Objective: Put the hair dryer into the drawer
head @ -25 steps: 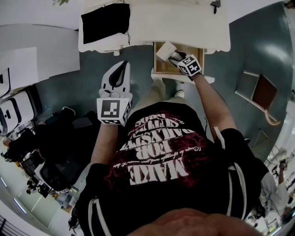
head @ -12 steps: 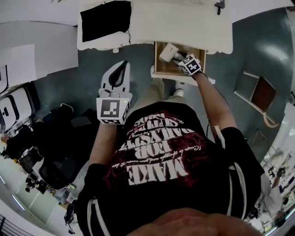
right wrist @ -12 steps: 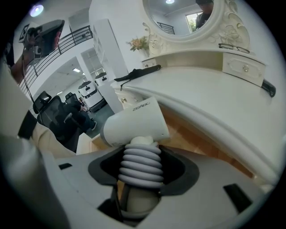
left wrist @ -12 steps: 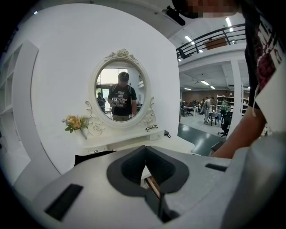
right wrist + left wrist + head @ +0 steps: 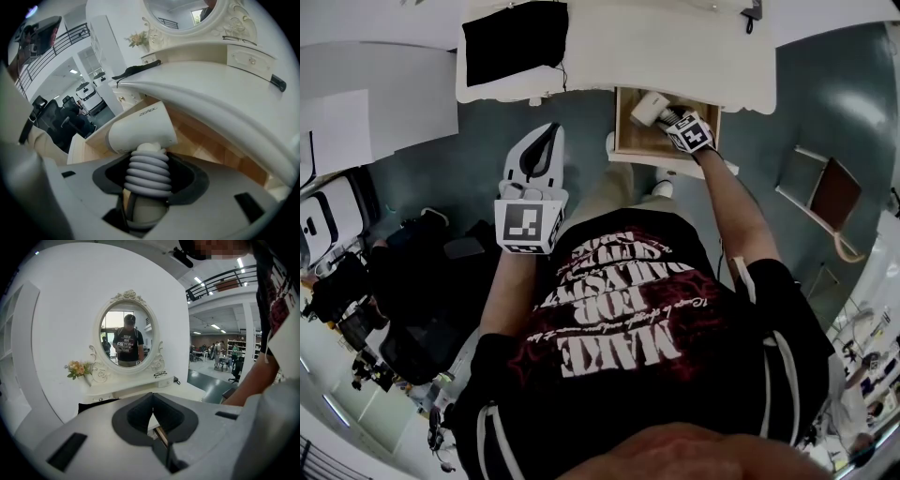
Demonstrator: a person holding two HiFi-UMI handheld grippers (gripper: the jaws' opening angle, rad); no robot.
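A white hair dryer point(image 5: 648, 109) point(image 5: 140, 129) with a grey ribbed handle hangs inside the open wooden drawer point(image 5: 628, 141) point(image 5: 206, 145) of the white dressing table point(image 5: 675, 47). My right gripper point(image 5: 667, 116) point(image 5: 146, 176) is shut on the ribbed handle, holding the dryer's barrel just under the tabletop edge. The left gripper point(image 5: 540, 145) point(image 5: 153, 417) is shut and empty, held out over the floor to the left of the drawer, pointing toward the table.
A black cloth point(image 5: 514, 39) lies on the table's left end. An oval mirror point(image 5: 124, 338) and a small flower vase point(image 5: 78, 370) stand at the table's back. A wooden chair point(image 5: 825, 197) stands at the right, black office chairs point(image 5: 403, 319) at the left.
My right gripper has carried the hair dryer a little farther forward and rightward, deeper into the open drawer. The left gripper has stayed put.
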